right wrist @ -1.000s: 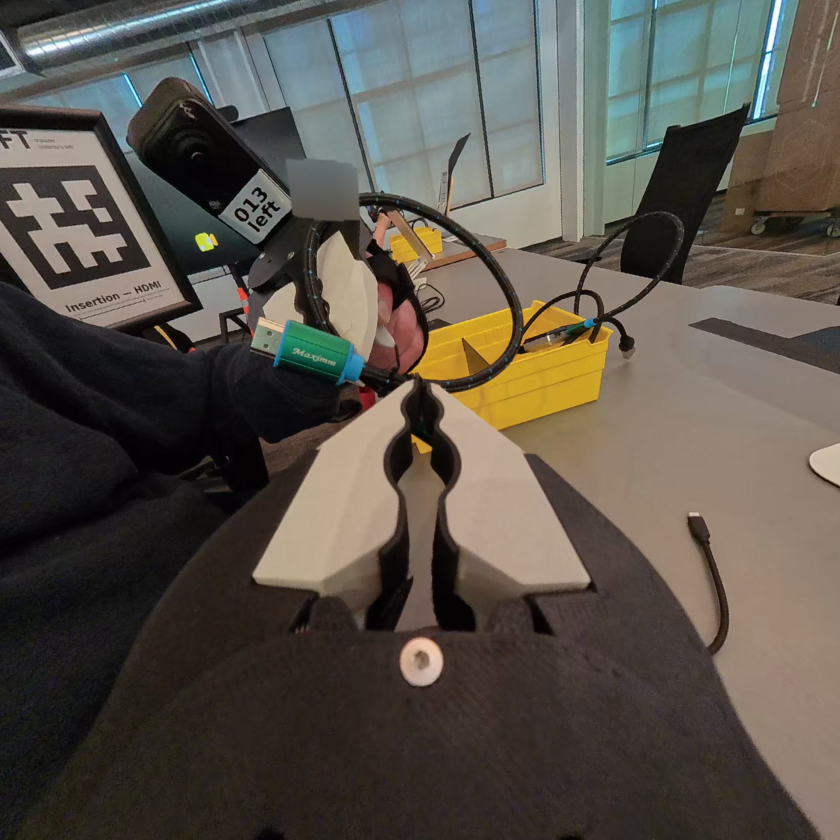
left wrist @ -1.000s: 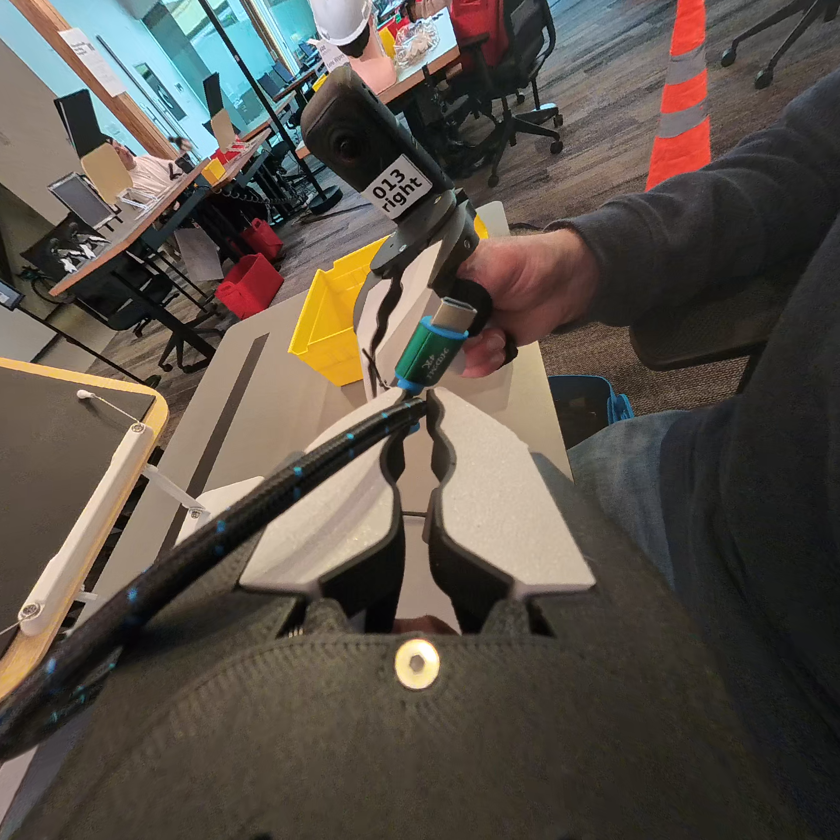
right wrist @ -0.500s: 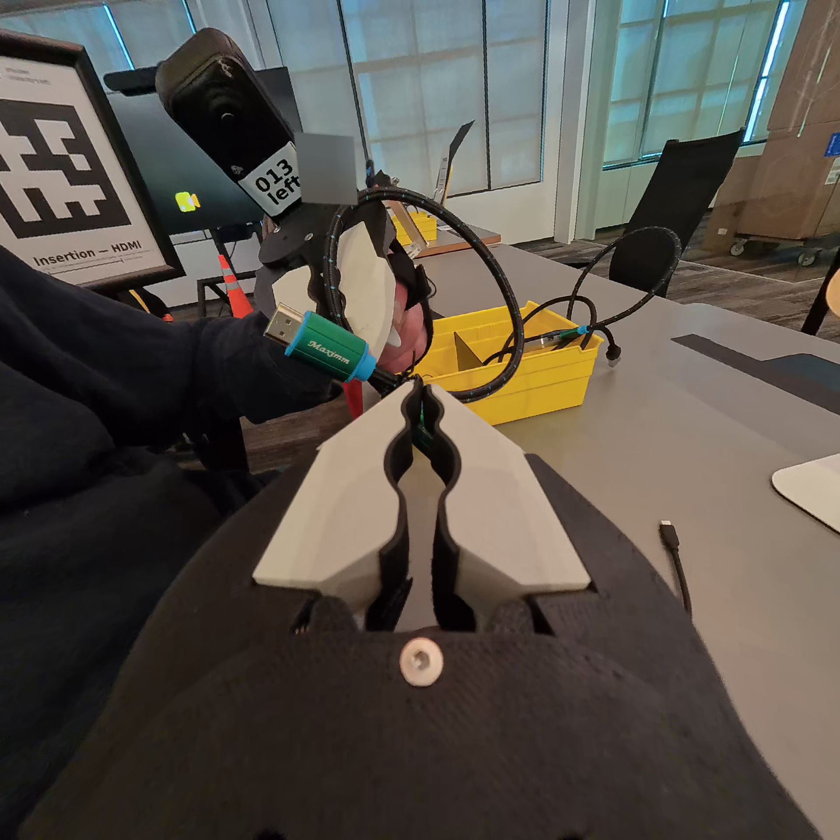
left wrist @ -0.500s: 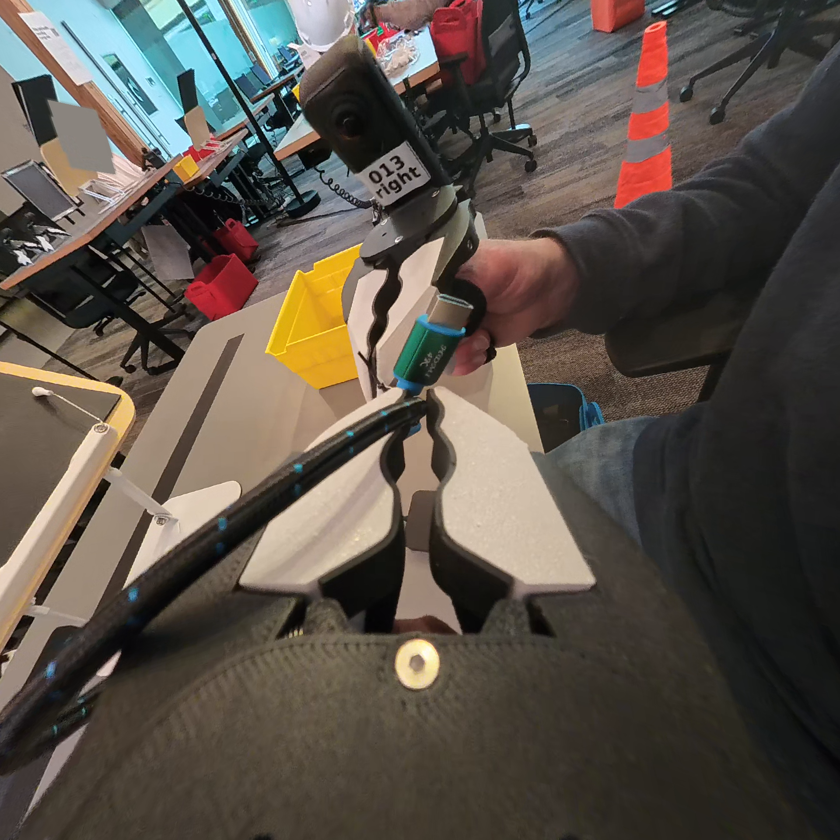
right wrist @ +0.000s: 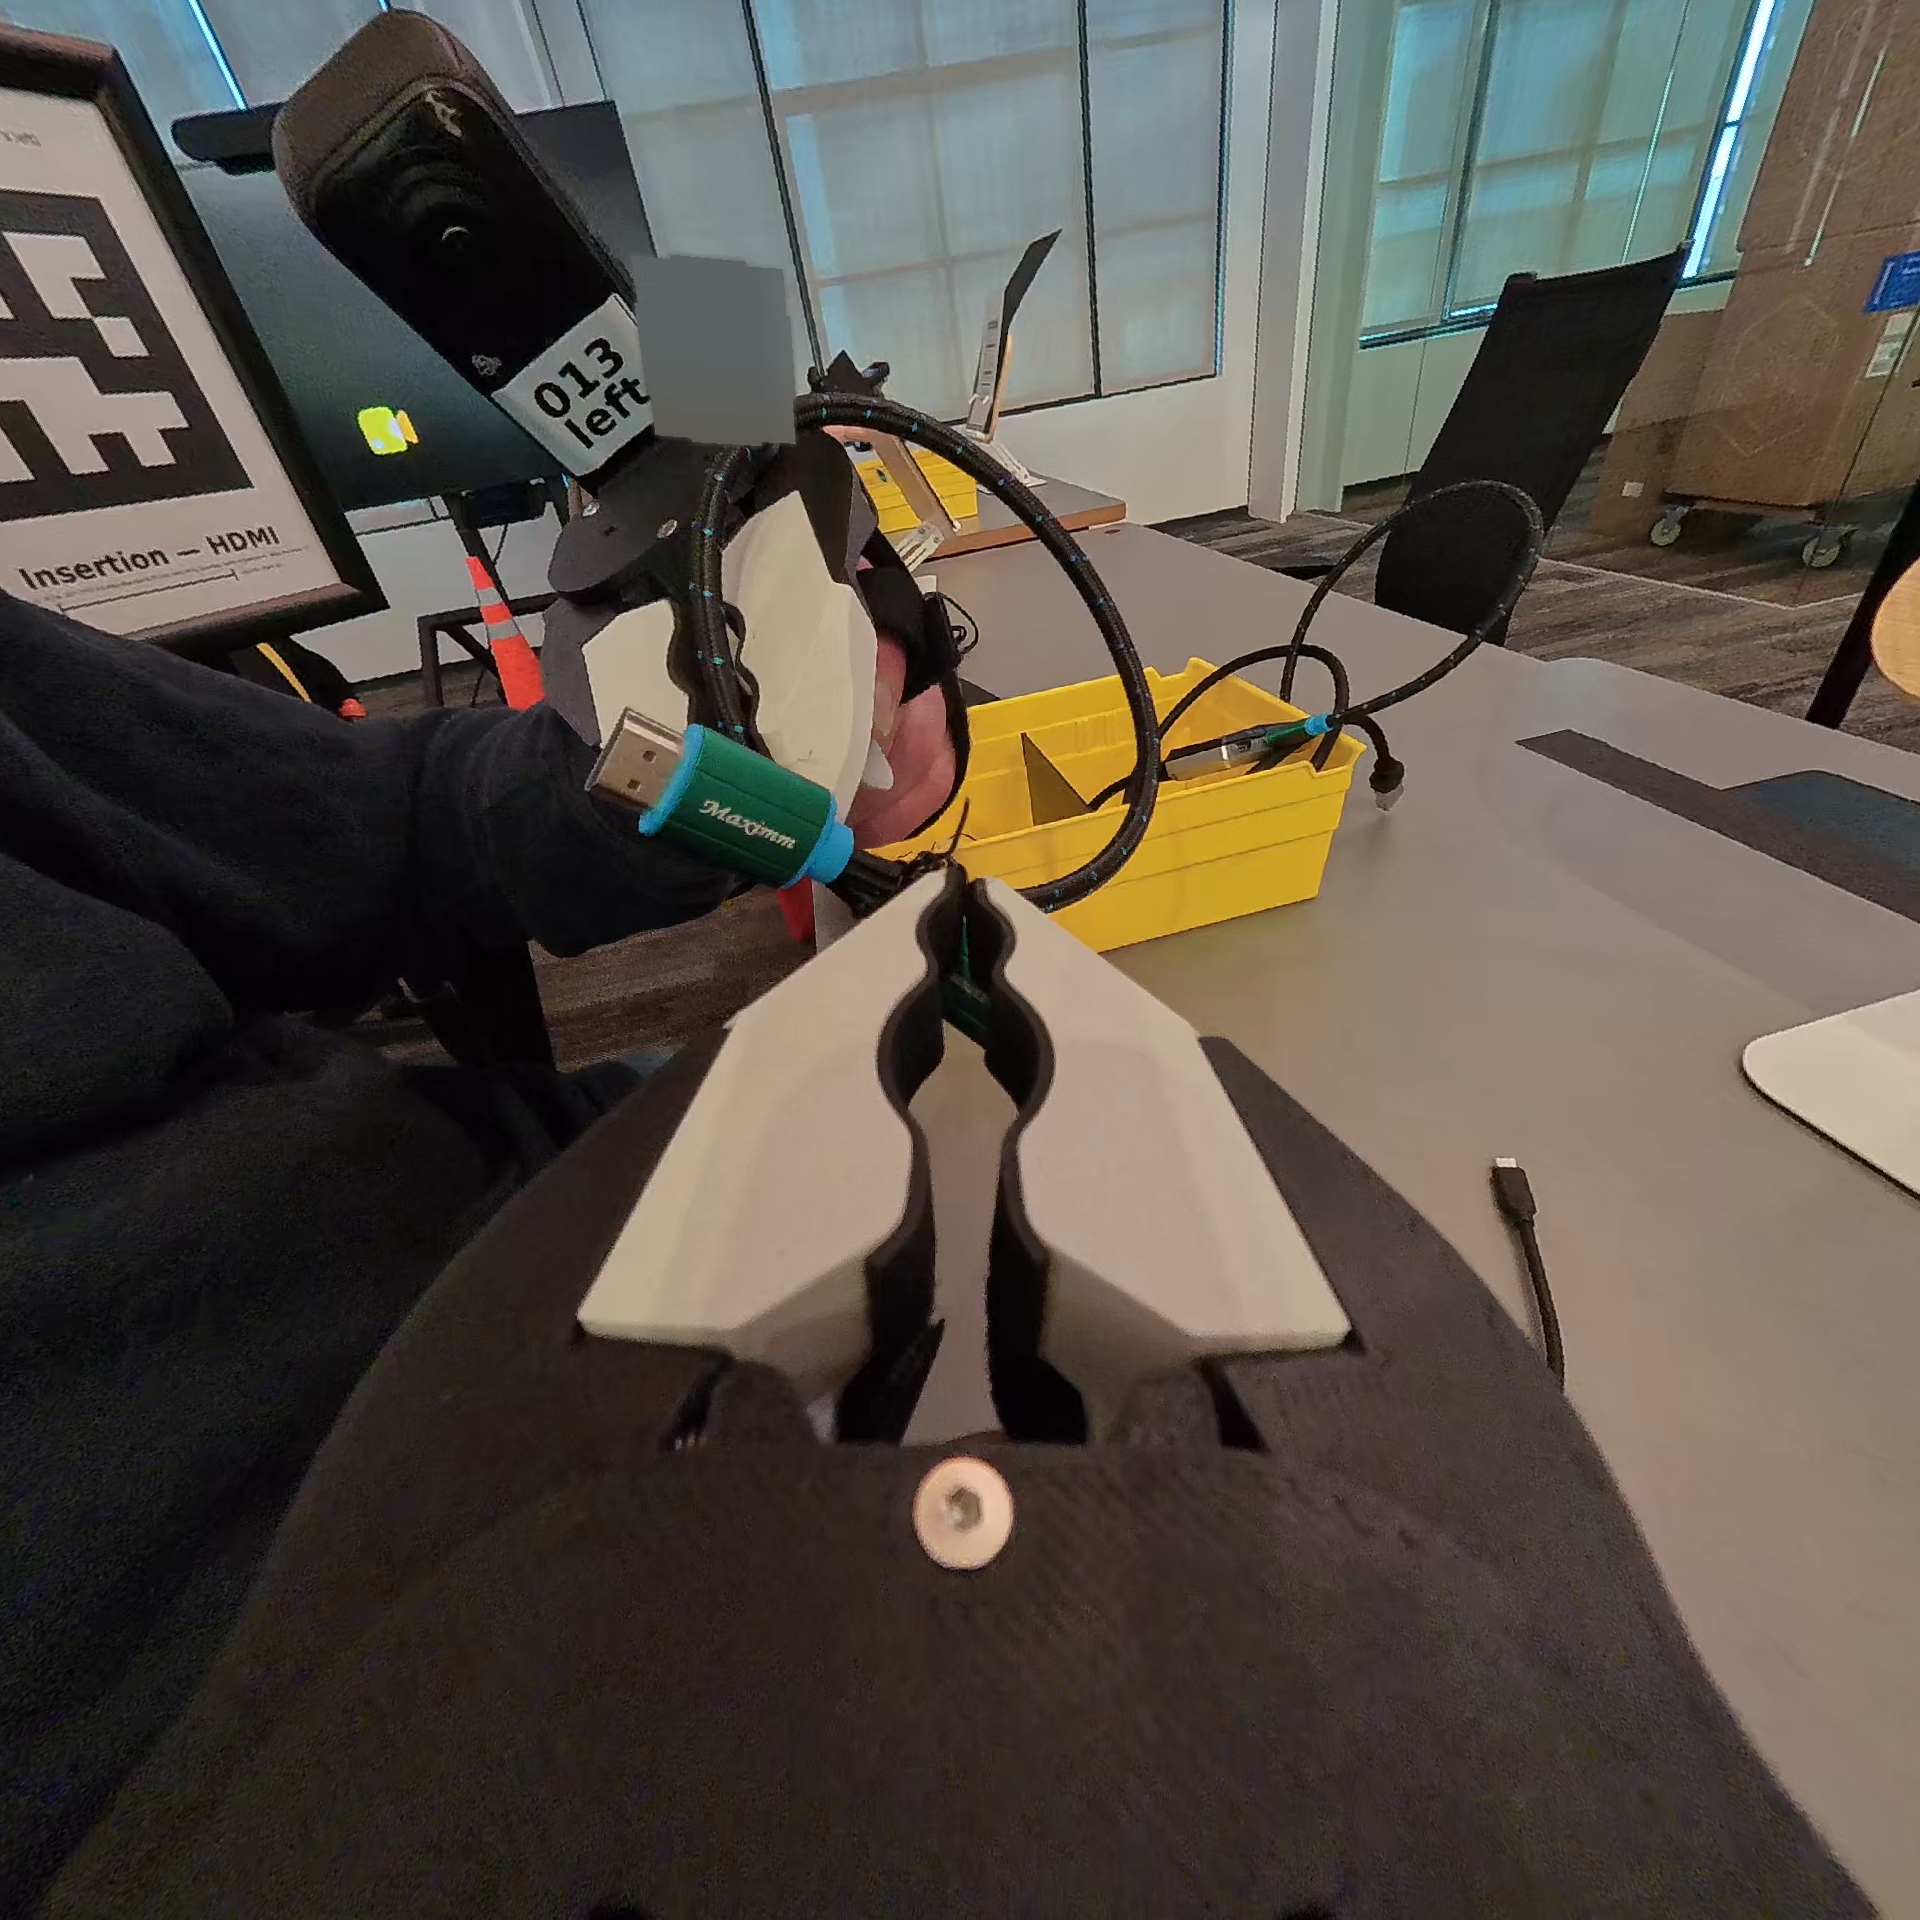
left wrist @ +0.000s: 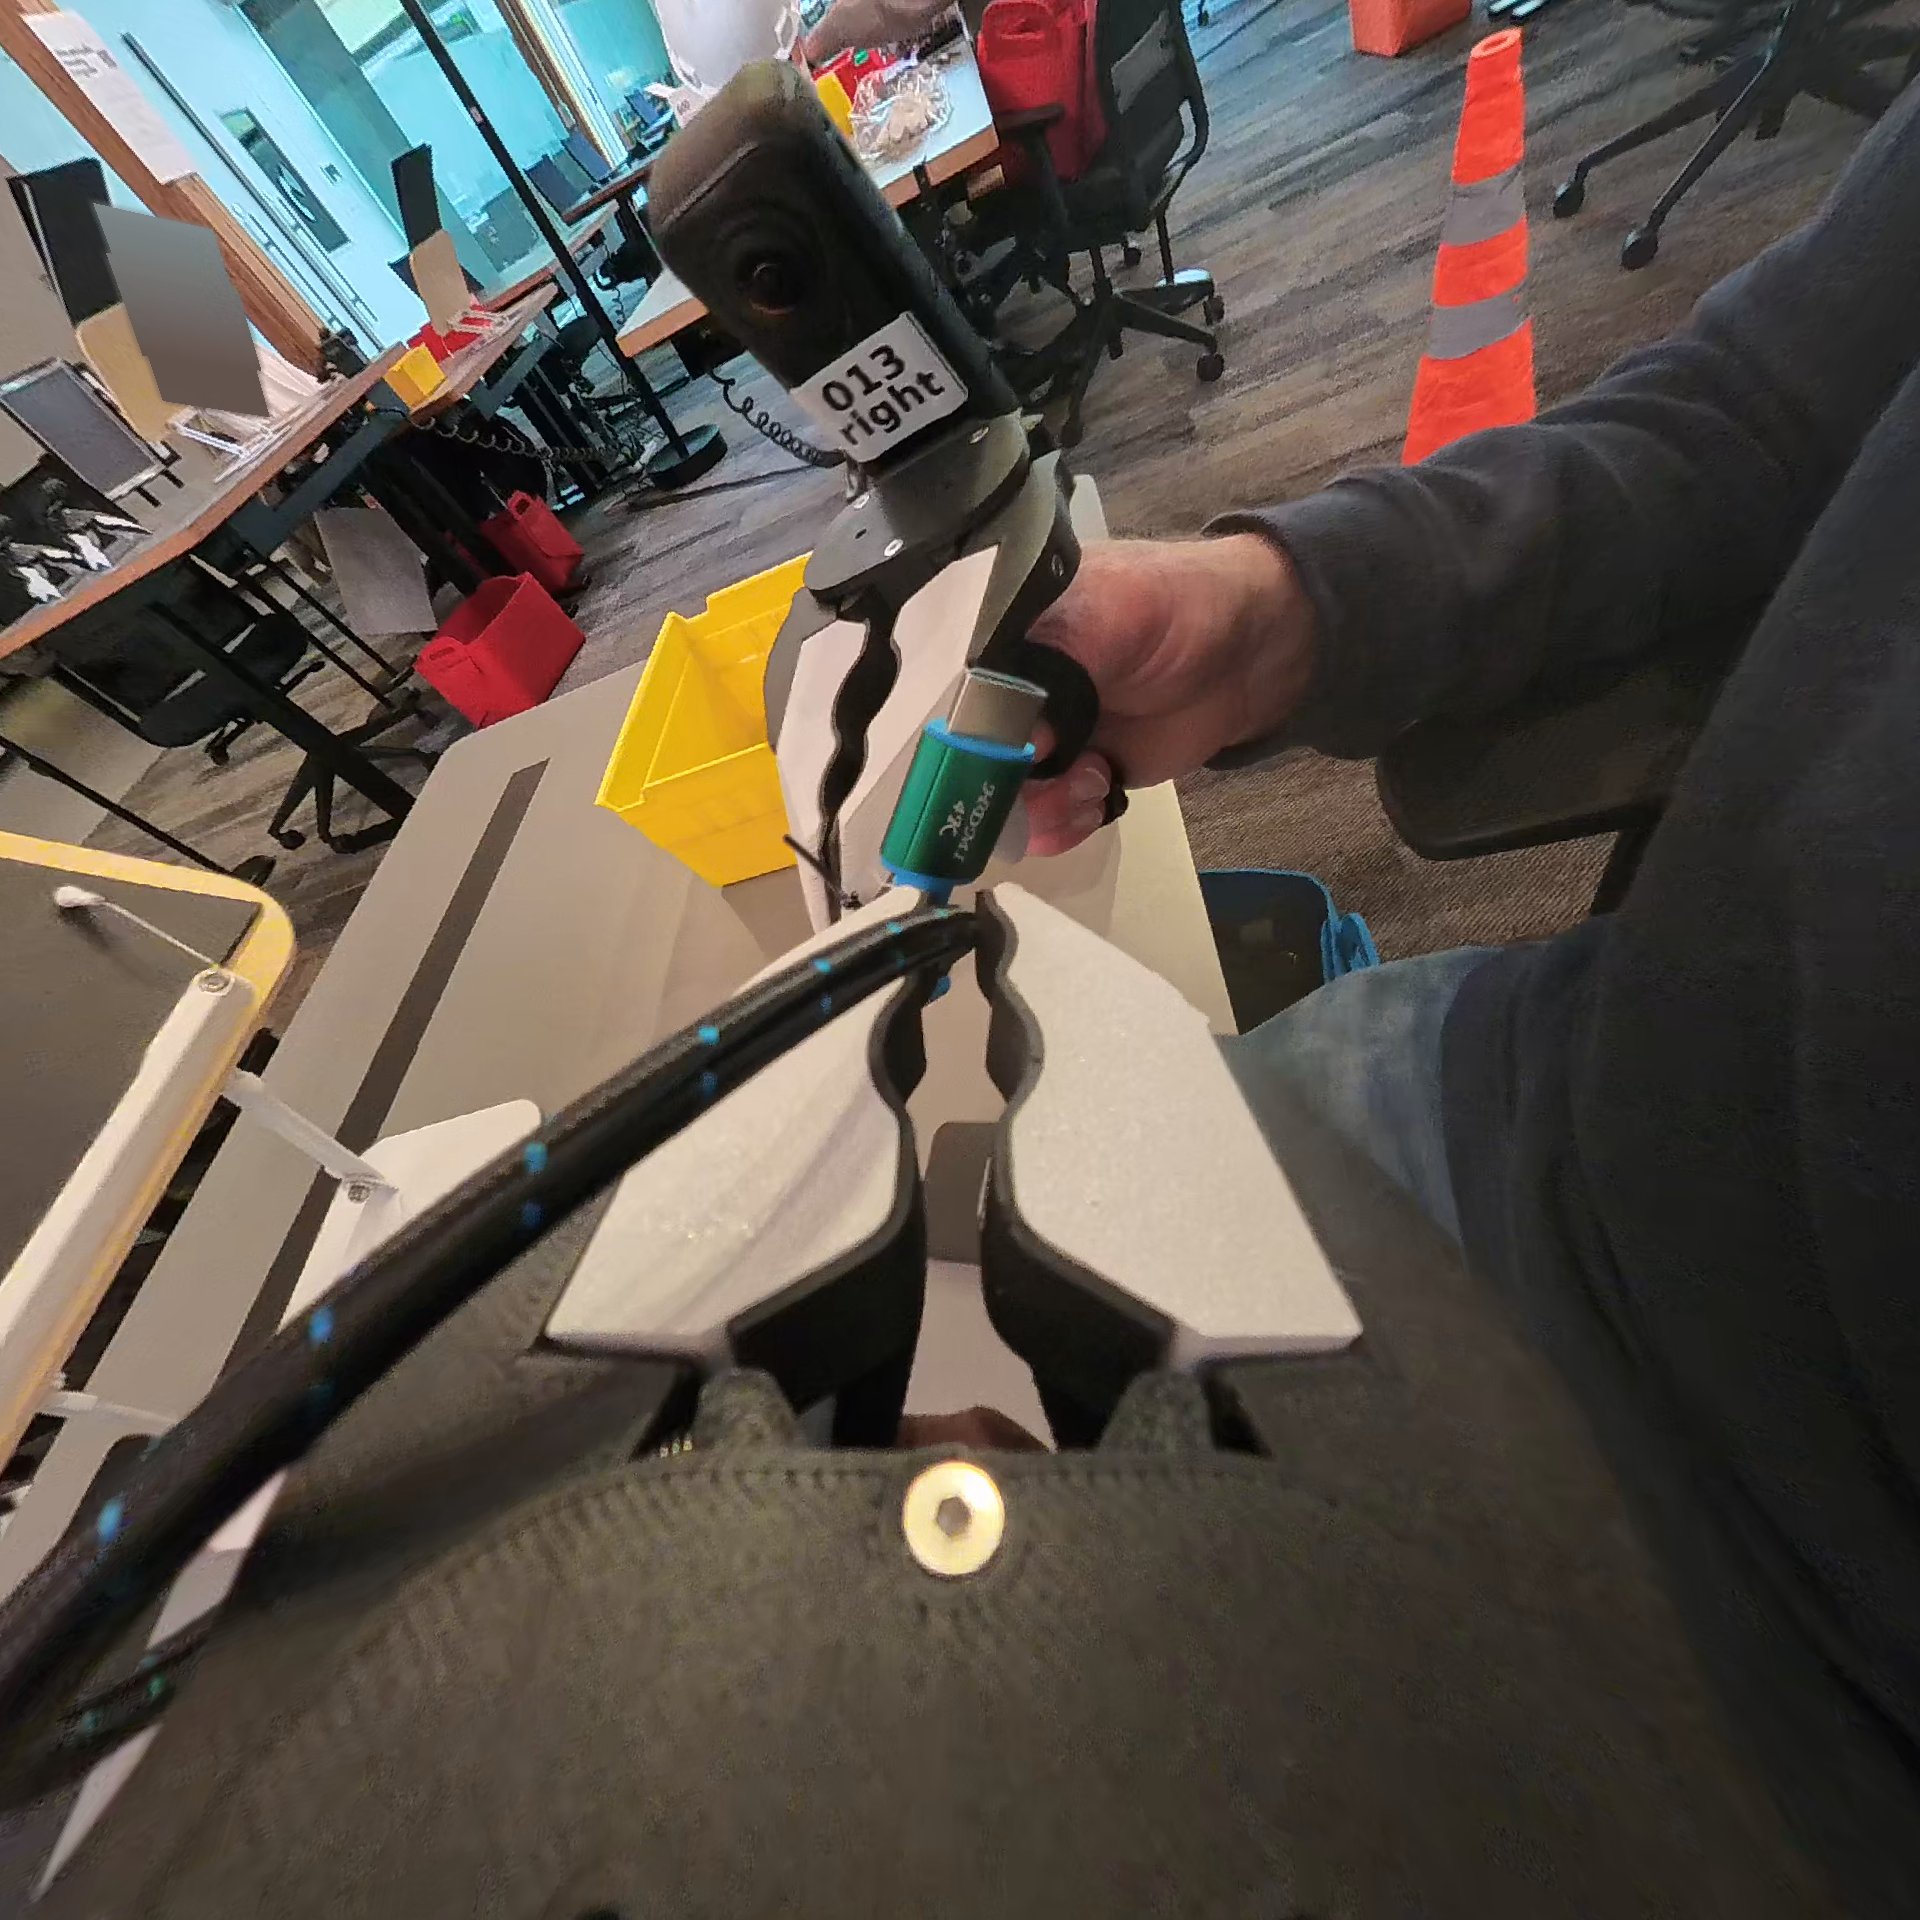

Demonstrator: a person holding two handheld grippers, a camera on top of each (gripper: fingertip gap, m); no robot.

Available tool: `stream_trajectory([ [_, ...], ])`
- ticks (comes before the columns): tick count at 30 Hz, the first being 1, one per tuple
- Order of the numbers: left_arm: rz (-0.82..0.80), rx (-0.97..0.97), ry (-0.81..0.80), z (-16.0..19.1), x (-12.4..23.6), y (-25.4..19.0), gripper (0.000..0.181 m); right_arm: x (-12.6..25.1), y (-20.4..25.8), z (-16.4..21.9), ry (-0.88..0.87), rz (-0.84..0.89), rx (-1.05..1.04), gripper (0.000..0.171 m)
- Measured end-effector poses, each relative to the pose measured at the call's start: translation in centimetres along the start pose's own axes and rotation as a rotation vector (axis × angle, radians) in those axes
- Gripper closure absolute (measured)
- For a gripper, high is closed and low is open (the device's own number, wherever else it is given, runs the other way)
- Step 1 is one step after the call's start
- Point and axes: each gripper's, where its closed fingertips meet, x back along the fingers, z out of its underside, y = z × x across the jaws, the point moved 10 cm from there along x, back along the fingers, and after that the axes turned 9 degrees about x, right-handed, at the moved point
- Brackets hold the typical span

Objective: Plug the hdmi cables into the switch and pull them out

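A black braided HDMI cable (left wrist: pixel 623 1101) ends in a green plug (left wrist: pixel 951 810) with a bare metal tip. My left gripper (left wrist: pixel 961 914) is shut on the cable just behind the plug, held in the air above my lap. My right gripper (left wrist: pixel 831 831) points down at the same spot, tip to tip. In the right wrist view the plug (right wrist: pixel 743 805) sticks out left of my right gripper (right wrist: pixel 961 899). The cable (right wrist: pixel 1127 665) loops over and comes down to its nearly closed jaws. A dark green sliver shows between its pads. No switch is in view.
A yellow bin (right wrist: pixel 1195 831) with more cables stands on the grey table (right wrist: pixel 1455 987). A loose black cable (right wrist: pixel 1522 1236) and a white pad (right wrist: pixel 1839 1081) lie to the right. A yellow-edged board (left wrist: pixel 104 1039) stands to the left. A framed marker sign (right wrist: pixel 104 364) stands behind. The tips of both grippers are at nearly the same place.
Both grippers have kept their hold and swung slightly together. The plug now tilts a little more upward in the right wrist view.
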Motion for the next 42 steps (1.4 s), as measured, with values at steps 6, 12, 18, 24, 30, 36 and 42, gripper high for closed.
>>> stream_trajectory([
  [6, 0.01, 0.034, -0.018, 0.3, 0.0, 0.3, 0.175, -0.1, 0.1, 0.0, 0.027, 0.03, 0.029, 0.171],
  [12, 0.029, 0.1, -0.067, 0.6, 0.5, 1.0, 0.175, 0.1, 0.1, -0.1, 0.012, 0.027, 0.034, 0.171],
  [18, 0.078, 0.195, -0.149, 1.0, 1.0, 1.8, 0.175, 0.1, 0.2, -0.3, 0.004, 0.024, 0.029, 0.171],
  [24, 0.128, 0.259, -0.197, 1.2, 1.0, 2.1, 0.175, 0.0, 0.5, -0.5, -0.006, -0.003, 0.054, 0.171],
  [30, 0.189, 0.327, -0.224, 1.5, 0.6, 2.2, 0.175, 0.1, 1.3, -1.1, 0.066, 0.072, 0.244, 0.171],
  [36, 0.205, 0.339, -0.234, 1.5, 0.7, 2.2, 0.175, 0.1, 1.6, -1.2, 0.102, 0.071, 0.309, 0.17],
  [42, 0.237, 0.347, -0.239, 1.5, 0.7, 2.2, 0.175, 0.1, 1.3, -0.9, 0.078, 0.006, 0.232, 0.171],
])
